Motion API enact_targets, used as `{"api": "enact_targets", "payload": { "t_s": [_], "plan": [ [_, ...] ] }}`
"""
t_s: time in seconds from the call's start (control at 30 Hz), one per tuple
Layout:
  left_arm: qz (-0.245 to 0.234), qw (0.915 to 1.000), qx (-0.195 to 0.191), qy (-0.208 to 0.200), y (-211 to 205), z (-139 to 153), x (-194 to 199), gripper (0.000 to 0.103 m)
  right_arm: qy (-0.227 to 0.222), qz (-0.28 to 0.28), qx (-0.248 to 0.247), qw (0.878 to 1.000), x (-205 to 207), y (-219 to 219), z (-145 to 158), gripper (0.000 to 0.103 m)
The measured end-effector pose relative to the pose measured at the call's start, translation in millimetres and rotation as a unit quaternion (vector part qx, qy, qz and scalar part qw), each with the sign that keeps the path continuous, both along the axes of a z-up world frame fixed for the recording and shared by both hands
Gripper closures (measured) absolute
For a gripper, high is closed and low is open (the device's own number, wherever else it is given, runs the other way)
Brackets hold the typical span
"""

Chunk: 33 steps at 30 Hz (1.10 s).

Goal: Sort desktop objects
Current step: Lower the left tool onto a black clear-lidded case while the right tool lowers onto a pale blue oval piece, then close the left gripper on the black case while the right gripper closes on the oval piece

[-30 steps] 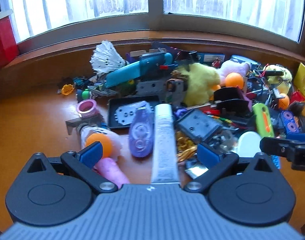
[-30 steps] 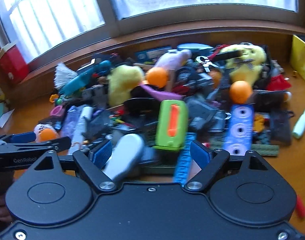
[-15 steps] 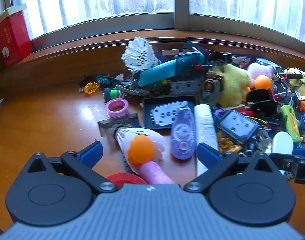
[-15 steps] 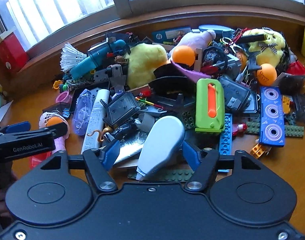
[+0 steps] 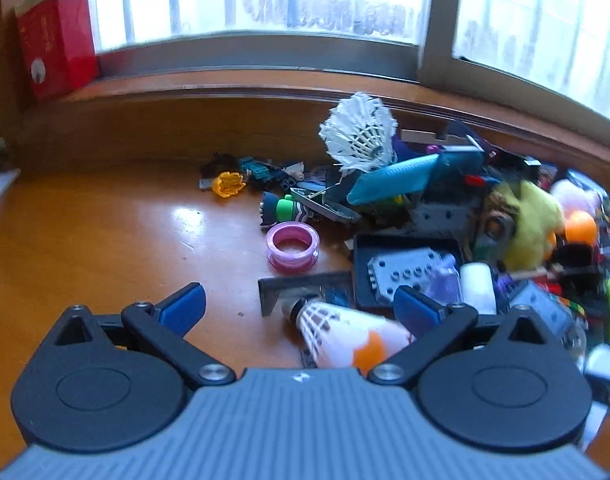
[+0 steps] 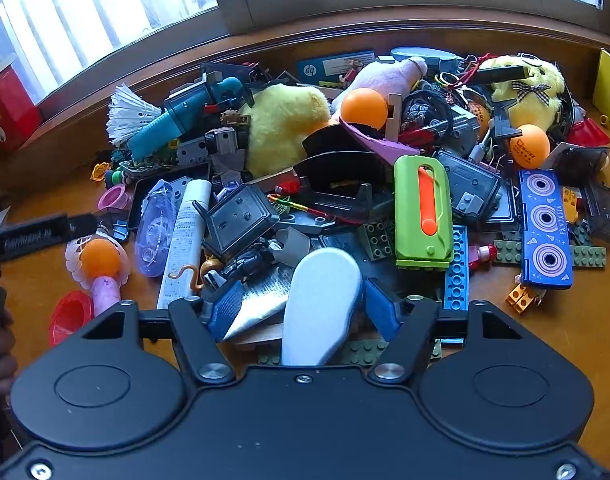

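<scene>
Wooden desk (image 6: 577, 332) w/ toy clutter, right tool (image 6: 301, 312) narrowed round white case (image 6: 321, 300), left tool (image 5: 301, 308) wide, empty.

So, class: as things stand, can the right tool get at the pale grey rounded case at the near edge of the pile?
Probably yes. The pale grey case lies on top of the clutter with nothing over it, already between the fingers of the right tool, whose jaws have just been closing around it; whether both pads touch it yet is unclear.

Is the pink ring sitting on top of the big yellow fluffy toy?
No, the pink ring lies flat on the wooden table, apart from the yellow fluffy toy.
</scene>
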<state>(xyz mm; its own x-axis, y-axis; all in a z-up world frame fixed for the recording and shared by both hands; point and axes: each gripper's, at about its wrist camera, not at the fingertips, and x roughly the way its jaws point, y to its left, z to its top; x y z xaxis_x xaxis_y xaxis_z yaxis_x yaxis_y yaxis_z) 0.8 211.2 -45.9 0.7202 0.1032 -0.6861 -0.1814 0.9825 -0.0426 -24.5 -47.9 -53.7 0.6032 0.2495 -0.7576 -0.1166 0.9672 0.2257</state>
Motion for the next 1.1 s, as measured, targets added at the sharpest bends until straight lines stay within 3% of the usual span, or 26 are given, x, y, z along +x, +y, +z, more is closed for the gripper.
{"api": "enact_targets", "payload": {
  "t_s": [0.33,0.5,0.63,1.1],
  "plan": [
    [0.004,0.9995,-0.025,0.021,10,-23,37,0.0,0.002,-0.012,-0.013,1.0,-3,1,1,0.038],
    [-0.003,0.9993,-0.022,0.029,13,-29,45,0.017,0.001,-0.014,-0.024,1.0,-12,-3,7,0.038],
    [-0.014,0.9988,-0.038,0.026,17,-30,44,0.036,0.01,-0.012,-0.03,0.999,-23,-8,13,0.037],
    [-0.04,0.999,-0.018,-0.011,17,-8,28,0.04,0.046,0.009,-0.014,0.999,-33,-1,2,0.026]
  ]
}}
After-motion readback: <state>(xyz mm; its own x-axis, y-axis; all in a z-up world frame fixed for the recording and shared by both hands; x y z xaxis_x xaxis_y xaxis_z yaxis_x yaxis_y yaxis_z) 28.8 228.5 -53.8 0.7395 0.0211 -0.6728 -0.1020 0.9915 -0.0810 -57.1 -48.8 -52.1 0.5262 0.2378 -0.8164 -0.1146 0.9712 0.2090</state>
